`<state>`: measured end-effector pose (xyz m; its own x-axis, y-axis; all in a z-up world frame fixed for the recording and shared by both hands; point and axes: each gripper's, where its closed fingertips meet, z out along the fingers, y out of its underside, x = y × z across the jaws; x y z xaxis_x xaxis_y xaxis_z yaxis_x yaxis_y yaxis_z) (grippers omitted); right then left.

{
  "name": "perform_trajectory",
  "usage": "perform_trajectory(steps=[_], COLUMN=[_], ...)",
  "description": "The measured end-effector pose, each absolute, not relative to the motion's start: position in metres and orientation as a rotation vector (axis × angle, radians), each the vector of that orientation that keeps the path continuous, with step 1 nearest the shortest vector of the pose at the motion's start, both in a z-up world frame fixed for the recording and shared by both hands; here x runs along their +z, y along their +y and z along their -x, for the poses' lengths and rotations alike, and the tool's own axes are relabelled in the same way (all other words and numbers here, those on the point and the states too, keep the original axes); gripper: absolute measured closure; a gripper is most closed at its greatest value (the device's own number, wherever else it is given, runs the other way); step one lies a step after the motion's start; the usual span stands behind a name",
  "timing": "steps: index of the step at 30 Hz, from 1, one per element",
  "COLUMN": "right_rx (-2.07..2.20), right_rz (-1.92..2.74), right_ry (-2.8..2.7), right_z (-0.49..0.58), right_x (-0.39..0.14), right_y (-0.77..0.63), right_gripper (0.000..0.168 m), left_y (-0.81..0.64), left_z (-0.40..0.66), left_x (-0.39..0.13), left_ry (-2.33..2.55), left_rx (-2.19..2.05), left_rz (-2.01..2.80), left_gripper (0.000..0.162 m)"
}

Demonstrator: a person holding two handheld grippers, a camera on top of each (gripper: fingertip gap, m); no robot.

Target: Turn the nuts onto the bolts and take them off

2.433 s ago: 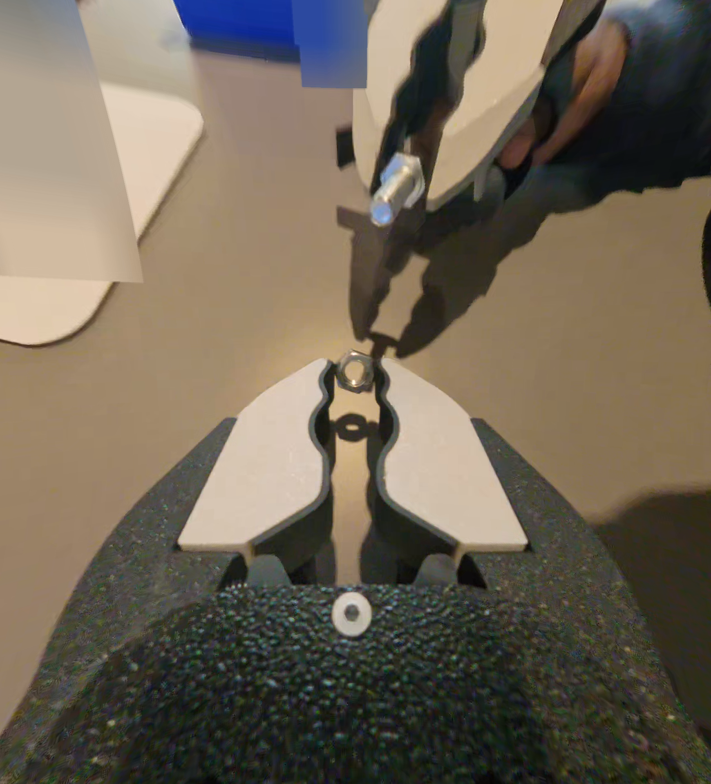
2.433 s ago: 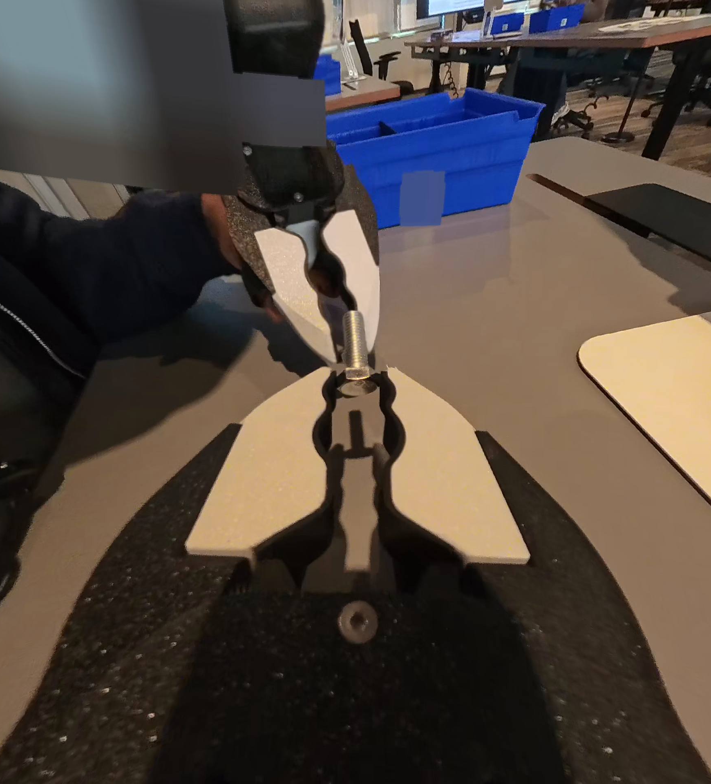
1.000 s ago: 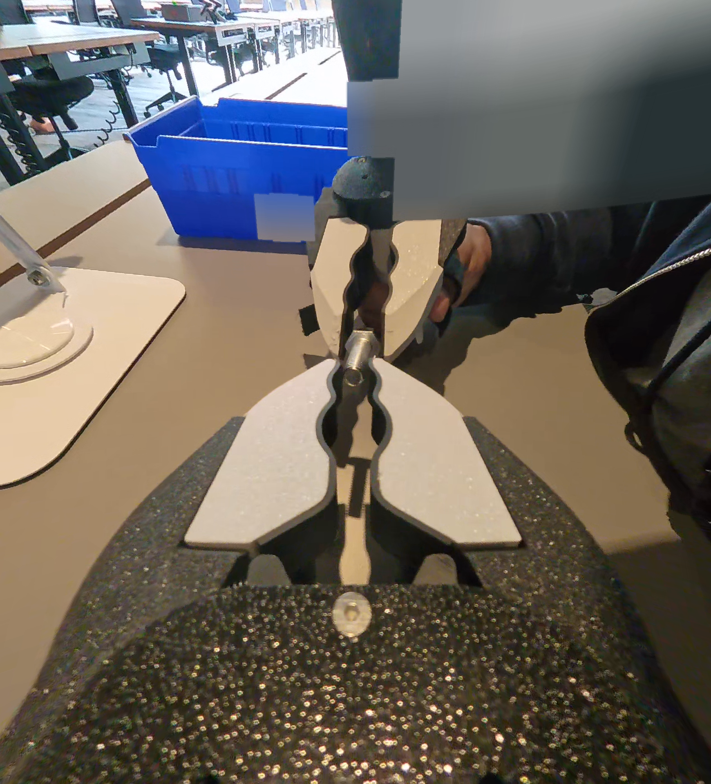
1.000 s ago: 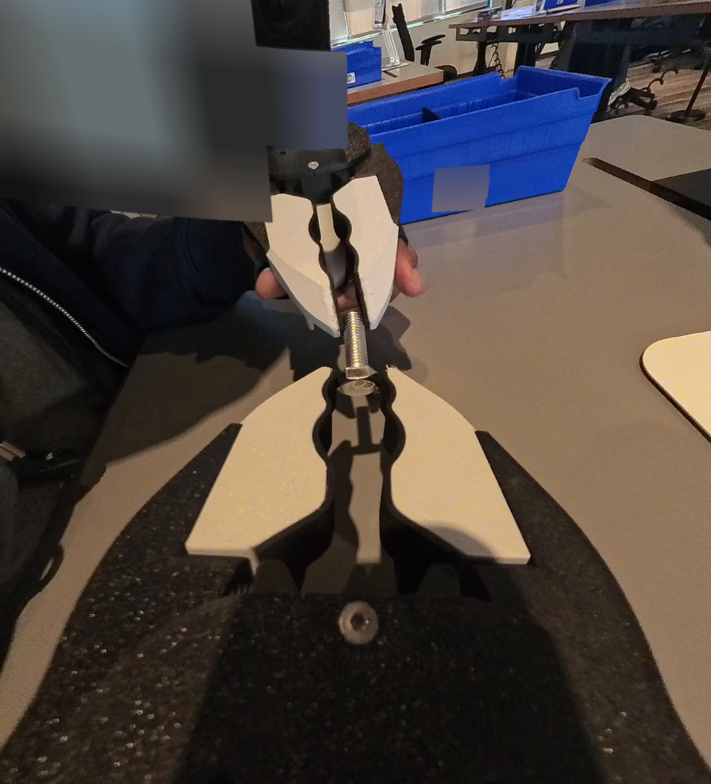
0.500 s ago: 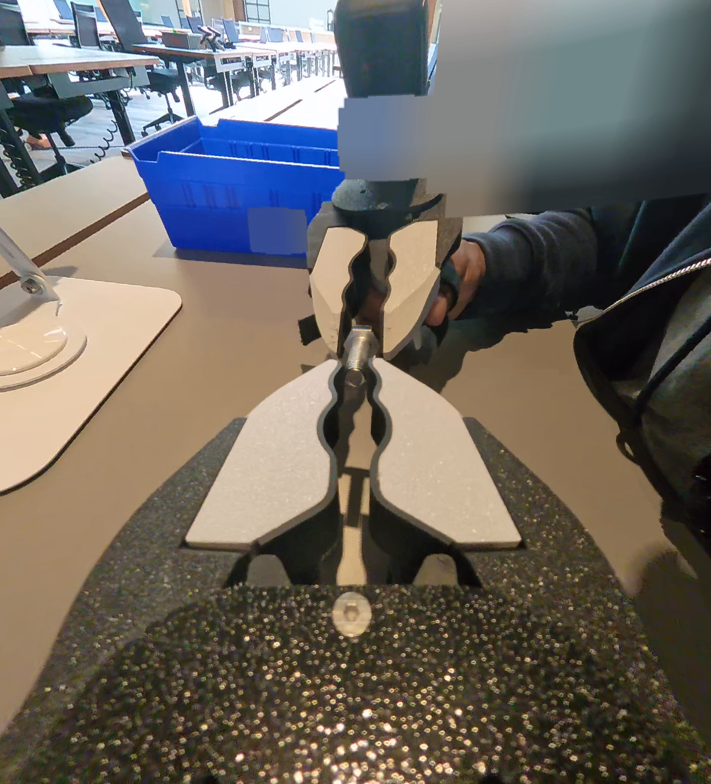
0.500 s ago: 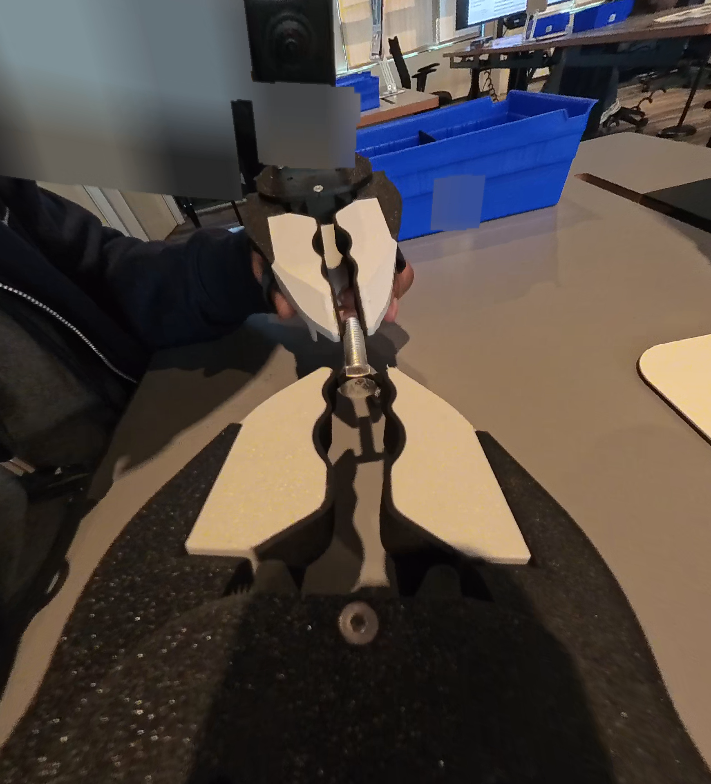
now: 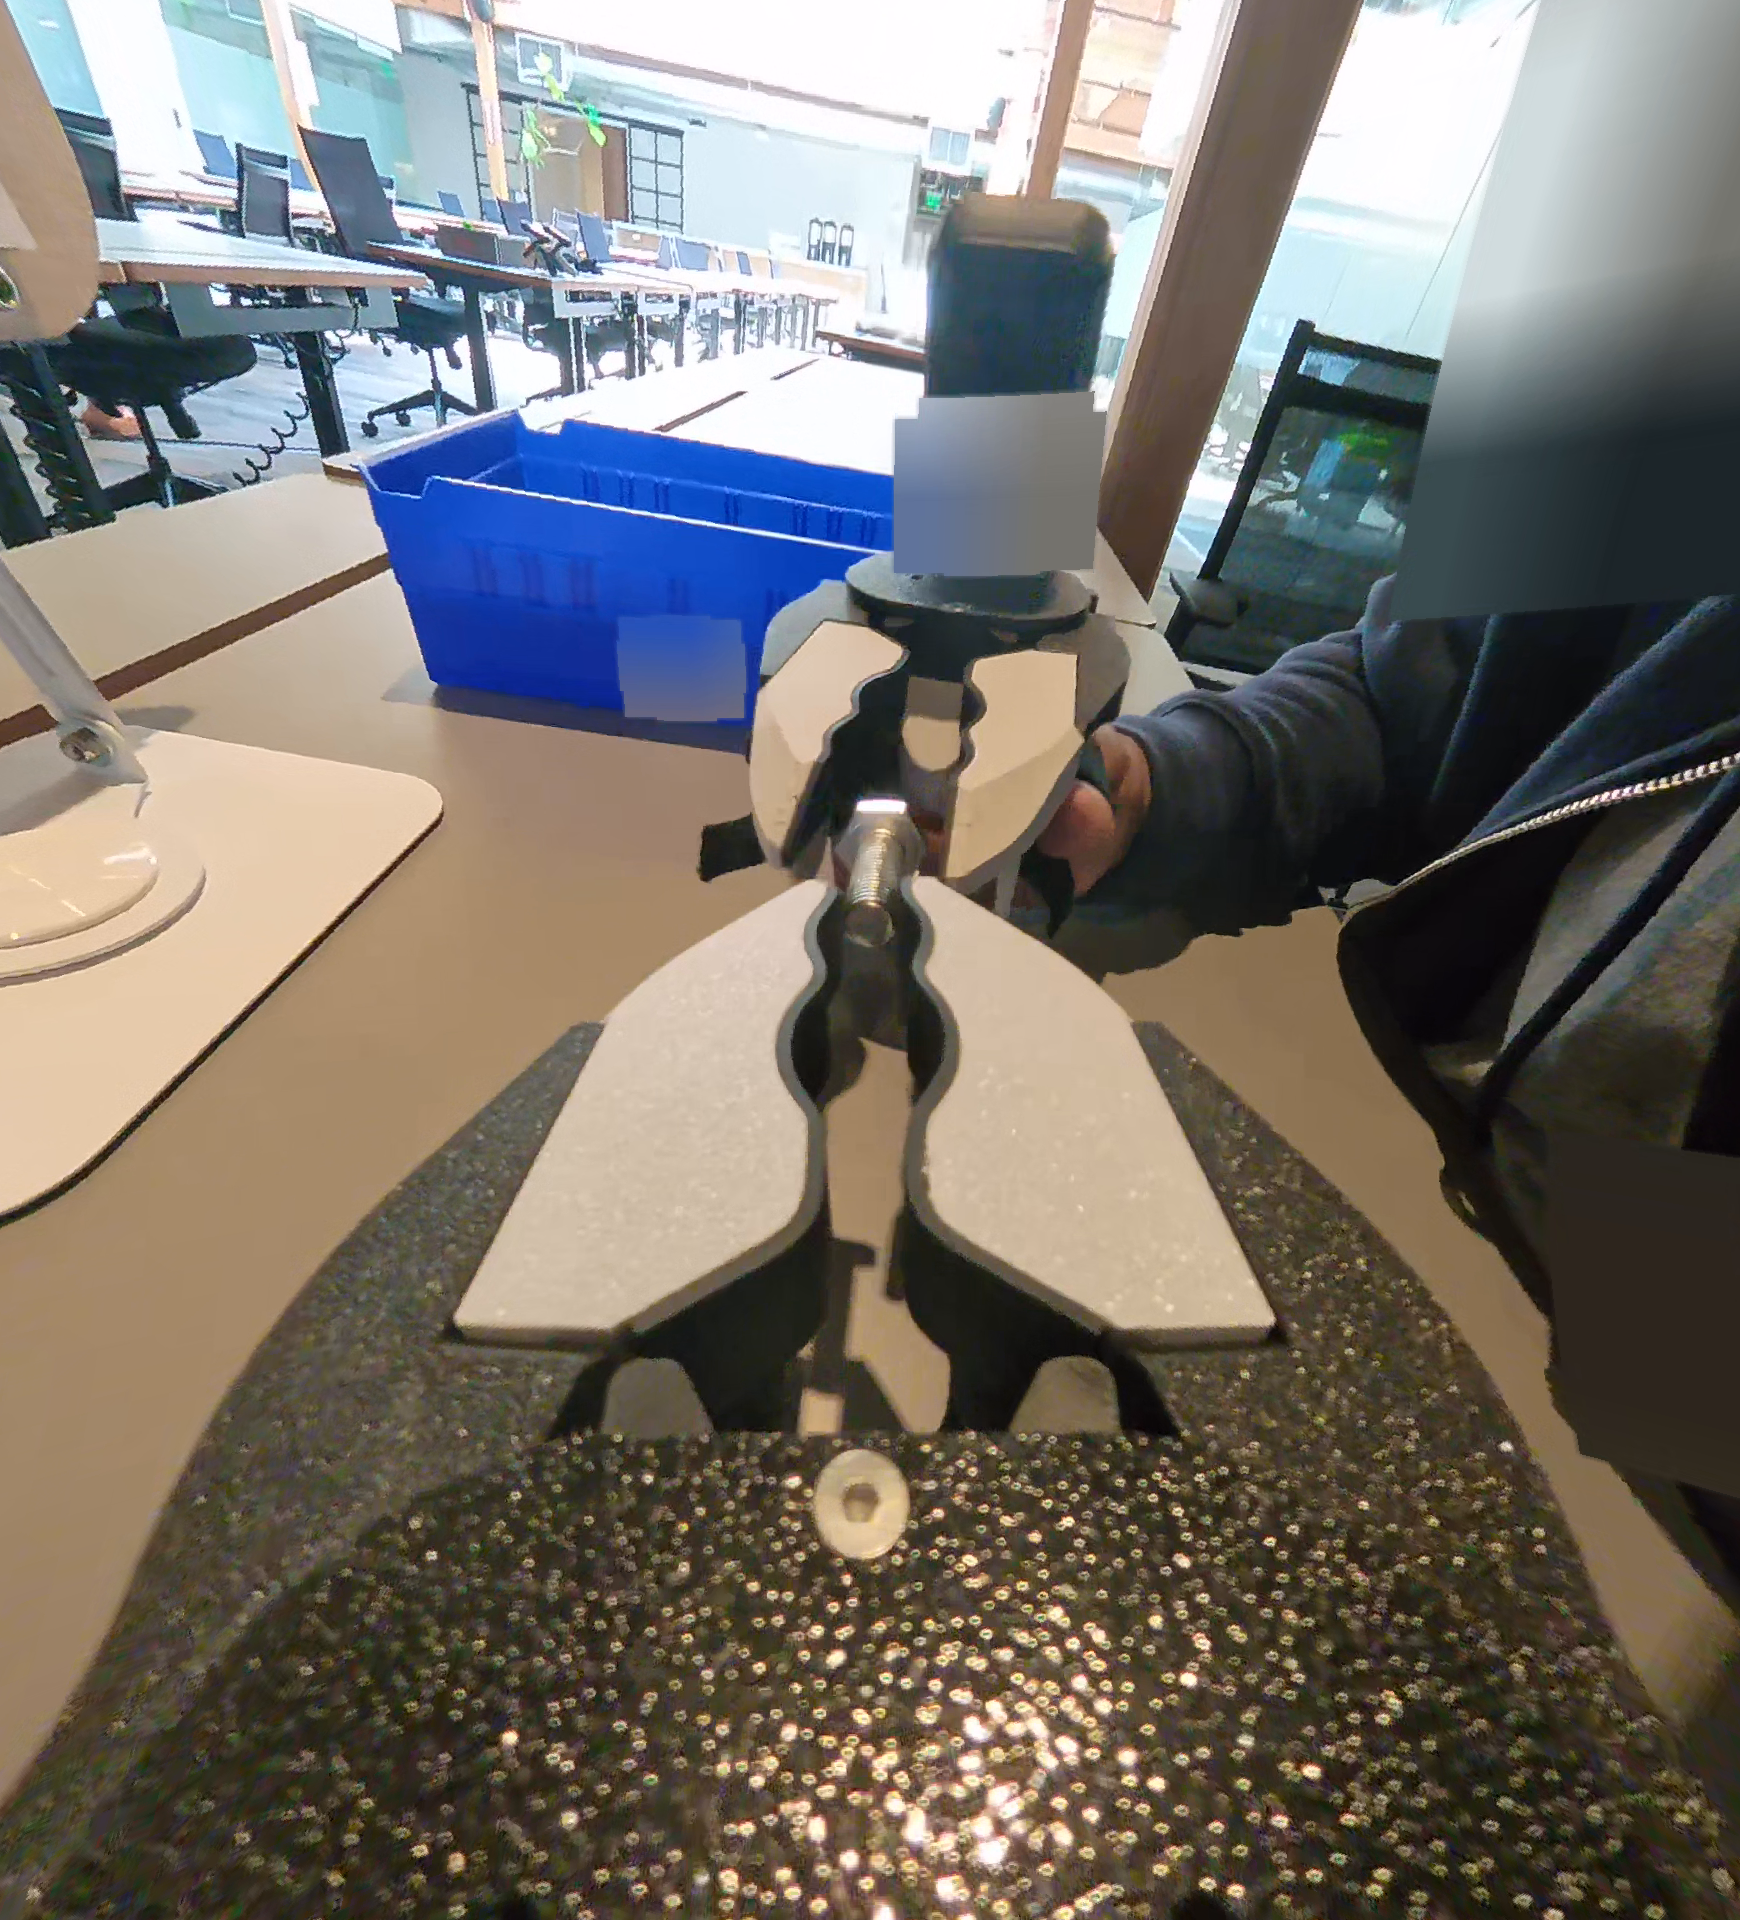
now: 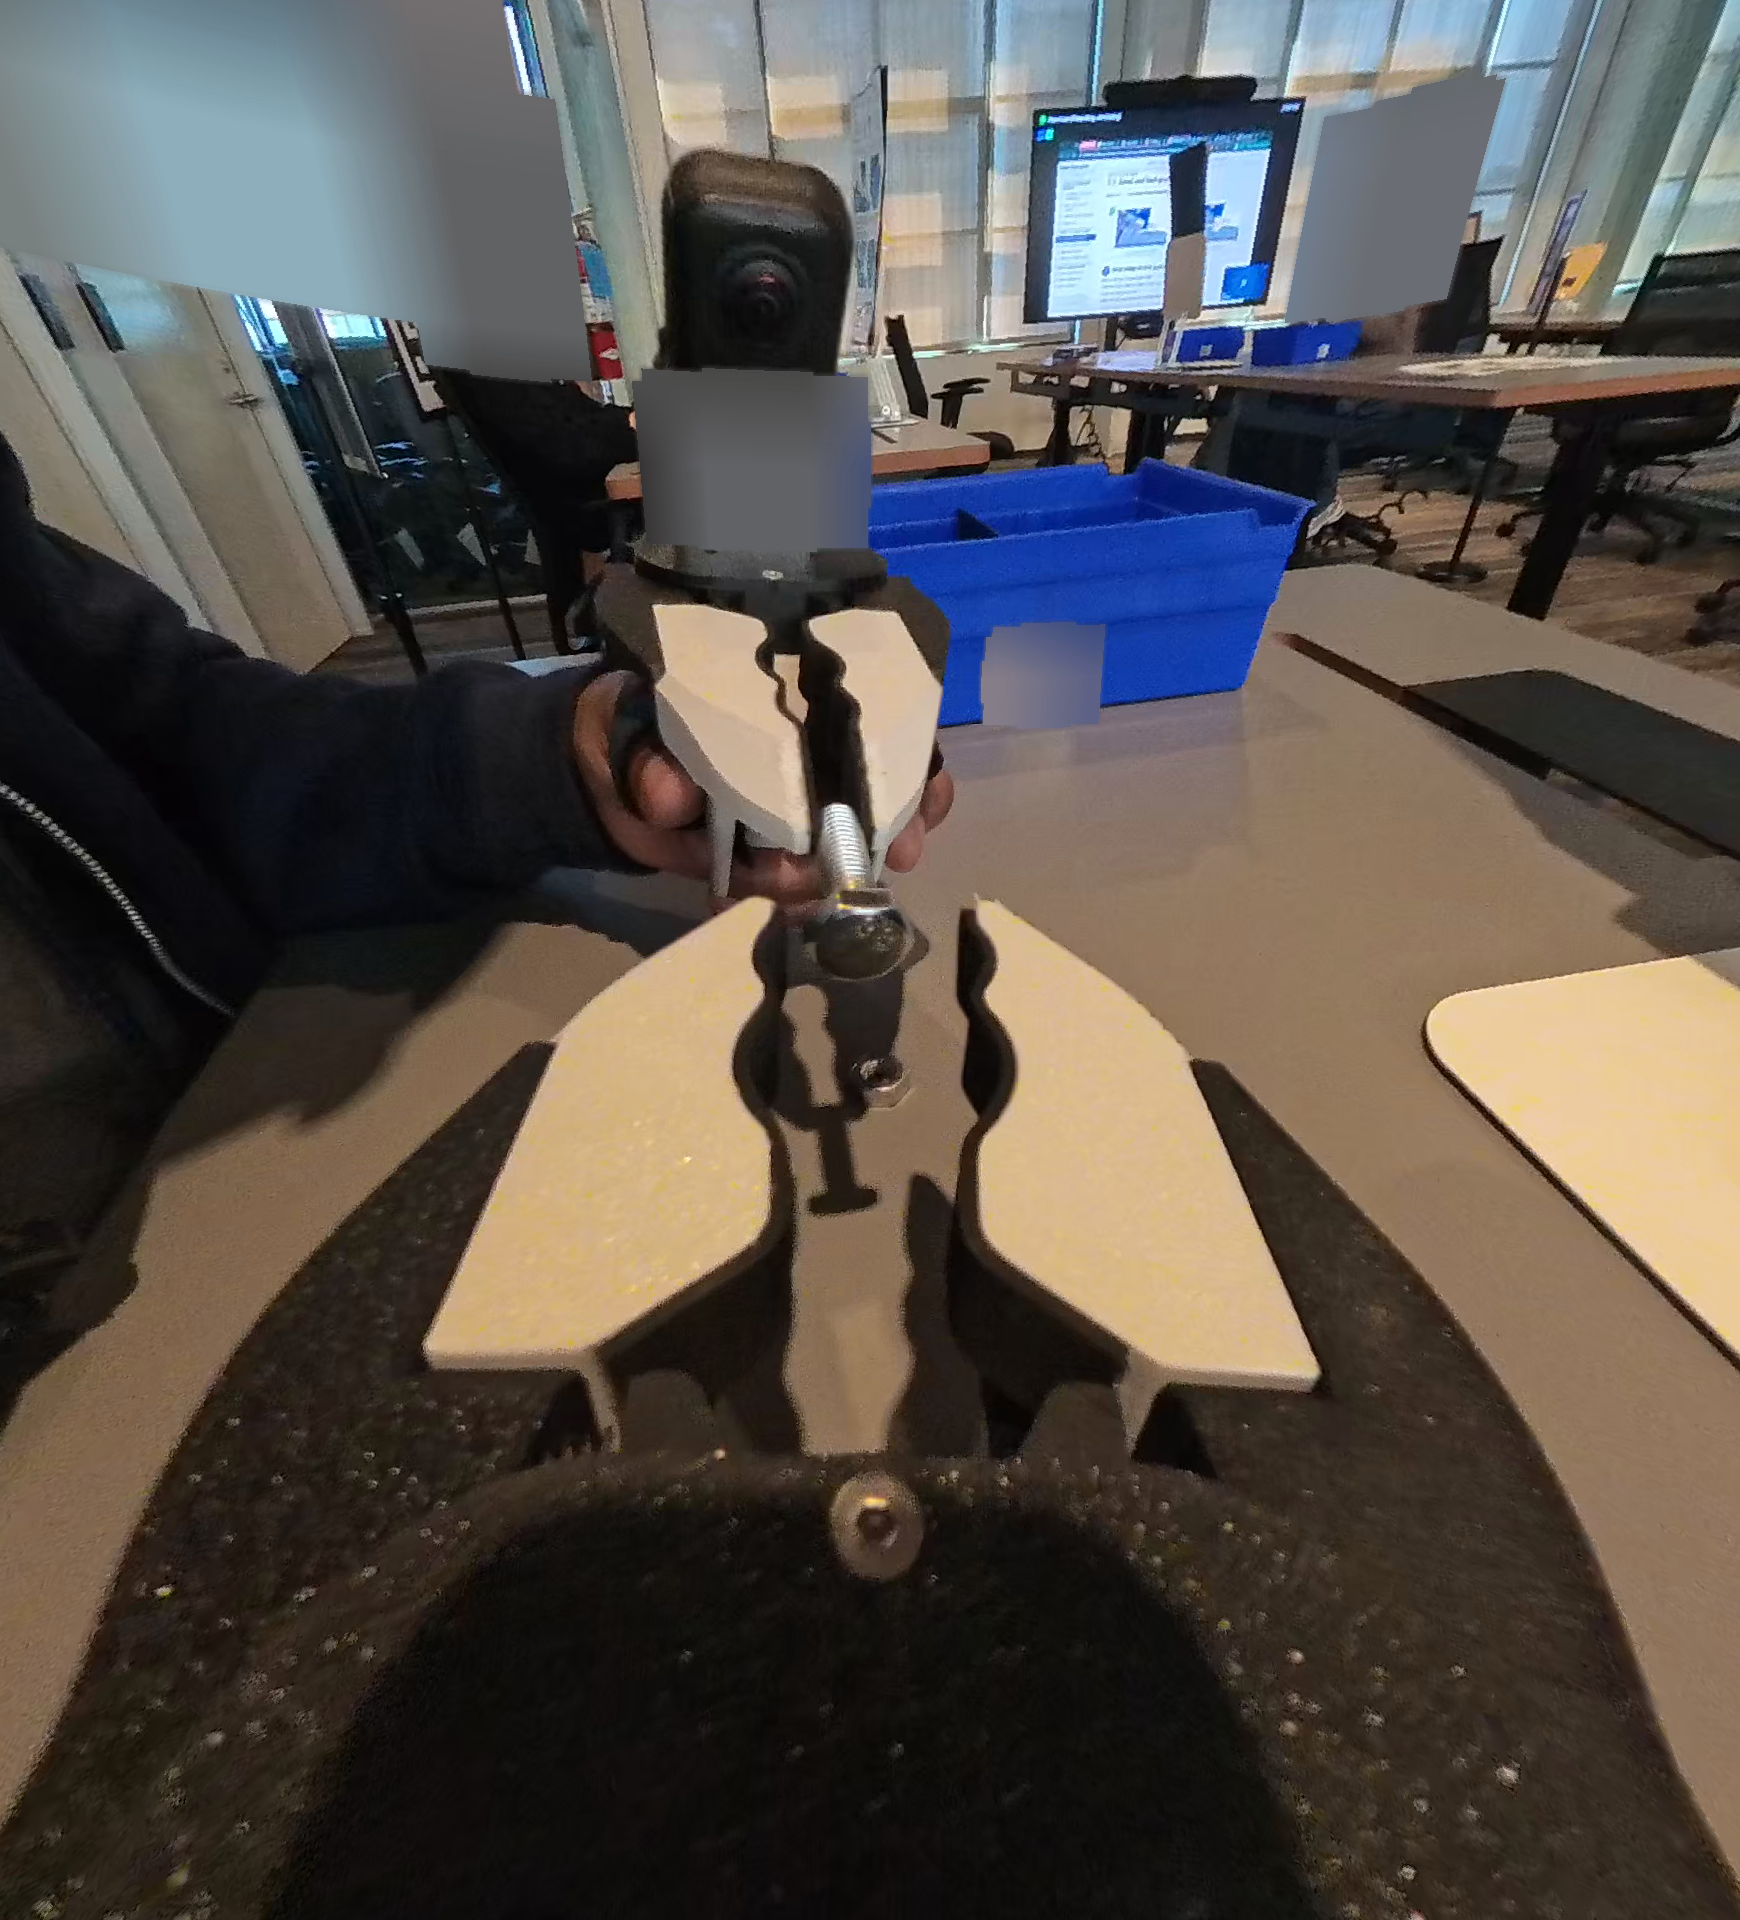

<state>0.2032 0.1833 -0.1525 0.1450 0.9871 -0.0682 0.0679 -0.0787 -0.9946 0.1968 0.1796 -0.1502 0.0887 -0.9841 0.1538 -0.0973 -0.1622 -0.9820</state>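
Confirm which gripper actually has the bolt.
The left gripper: its jaws are shut on the bolt thread, while the right gripper stands open around the head.

Your bolt [image 8: 850, 883]: silver, threaded, held level above the table [image 8: 1261, 831]. Nut [image 8: 881, 1075]: small, silver, flat on the table beneath the bolt's head.

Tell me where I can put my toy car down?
Bare table between the blue bin and white pad is free. The middle is crowded: left tool and right tool meet at the bolt, a nut below.
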Motion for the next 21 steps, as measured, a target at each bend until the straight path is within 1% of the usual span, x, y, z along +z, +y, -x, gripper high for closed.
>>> perform_trajectory(steps=[9,13,17,21], right_rx=[1.079,1.068,1.062,1.073], right_rz=[1.362,1.338,1.314,1.289], right_ry=[-1.044,-1.038,-1.060,-1.079], right_z=[-0.205,-0.203,-0.199,-0.194], right_x=[-0.144,-0.141,-0.139,-0.129], right_y=[0.195,0.203,0.205,0.203], right_gripper=[0.106,0.104,0.105,0.111], left_y=[0.187,0.200,0.207,0.208], left_z=[-0.187,-0.171,-0.164,-0.165], left_x=[-0.140,-0.133,-0.130,-0.129], left_ry=[1.053,0.926,0.836,0.804], left_rx=[-1.287,-1.367,-1.453,-1.511], left_rz=[1.424,1.425,1.432,1.430], left_gripper=[0.154,0.153,0.154,0.153])
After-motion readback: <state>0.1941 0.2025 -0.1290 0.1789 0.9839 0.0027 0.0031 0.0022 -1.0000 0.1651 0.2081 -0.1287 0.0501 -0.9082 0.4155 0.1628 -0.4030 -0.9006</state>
